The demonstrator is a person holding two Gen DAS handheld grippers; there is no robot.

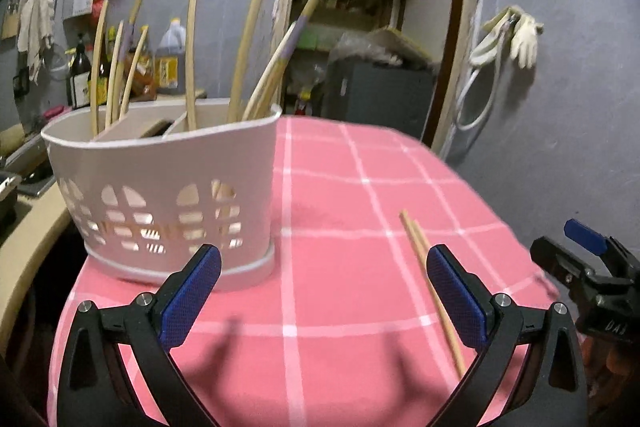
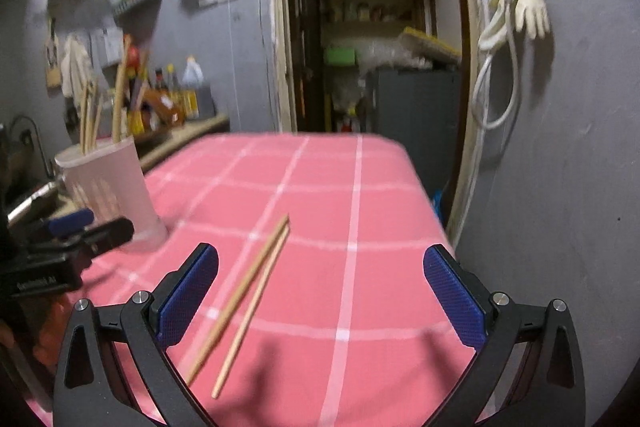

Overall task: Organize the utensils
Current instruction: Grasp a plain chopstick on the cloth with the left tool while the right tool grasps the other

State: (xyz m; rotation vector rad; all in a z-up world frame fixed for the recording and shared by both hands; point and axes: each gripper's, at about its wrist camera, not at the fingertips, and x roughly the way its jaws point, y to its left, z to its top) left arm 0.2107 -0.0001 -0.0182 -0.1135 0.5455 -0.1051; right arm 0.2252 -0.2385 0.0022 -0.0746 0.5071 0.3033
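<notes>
A pale plastic utensil holder (image 1: 168, 187) with cut-out holes stands at the left of the pink checked tablecloth (image 1: 340, 187); several wooden chopsticks (image 1: 248, 43) stick up out of it. Two loose chopsticks (image 2: 244, 303) lie side by side on the cloth; in the left wrist view these chopsticks (image 1: 420, 259) run beside the right finger. My left gripper (image 1: 324, 259) is open, just in front of the holder. My right gripper (image 2: 320, 259) is open above the cloth, the loose pair lying between its fingers toward the left one. The holder (image 2: 108, 187) appears far left there.
A counter with oil bottles (image 1: 168, 59) and a sink runs along the left wall. An open doorway (image 1: 372, 27) with a dark cabinet lies beyond the table. Gloves (image 1: 520, 35) and a cable hang on the grey wall to the right. The table's right edge (image 2: 424, 187) drops off near that wall.
</notes>
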